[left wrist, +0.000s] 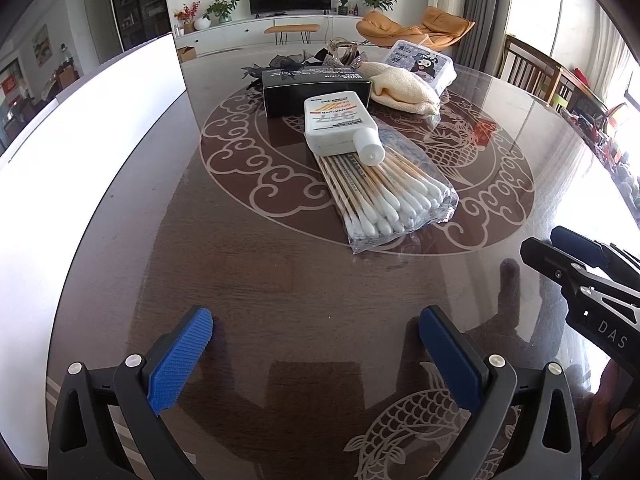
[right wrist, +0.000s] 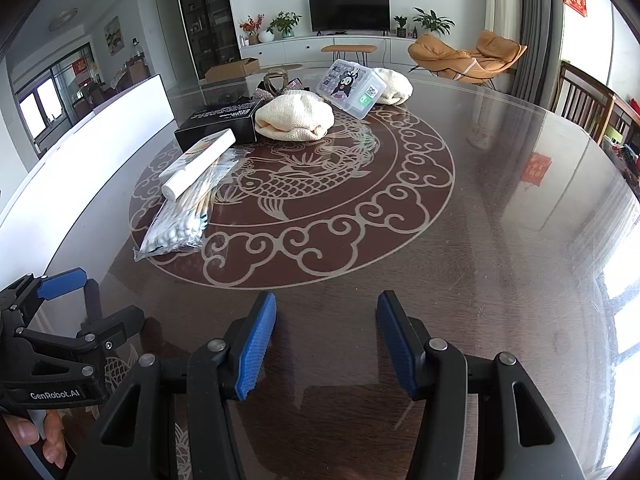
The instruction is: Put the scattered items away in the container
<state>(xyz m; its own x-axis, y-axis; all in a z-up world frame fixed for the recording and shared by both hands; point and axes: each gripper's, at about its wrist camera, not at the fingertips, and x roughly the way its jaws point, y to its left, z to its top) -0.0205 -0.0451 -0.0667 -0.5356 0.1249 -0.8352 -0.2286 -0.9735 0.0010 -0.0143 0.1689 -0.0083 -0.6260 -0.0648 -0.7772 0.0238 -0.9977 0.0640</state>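
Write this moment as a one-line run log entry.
left gripper: open, empty | right gripper: open, empty | cotton swabs, bottle: on table, untouched

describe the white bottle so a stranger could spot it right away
On the dark round table with the pale fish pattern, find the clear bag of cotton swabs. The flat white plastic bottle lies across that bag's far end, the only capped item.

A dark glossy counter (right wrist: 500, 184) with fish inlay carries, beyond the fingers, a swab bag (left wrist: 394, 196), black box (left wrist: 316, 88), cream cloths (right wrist: 294, 118) and a clear case (right wrist: 352, 86)
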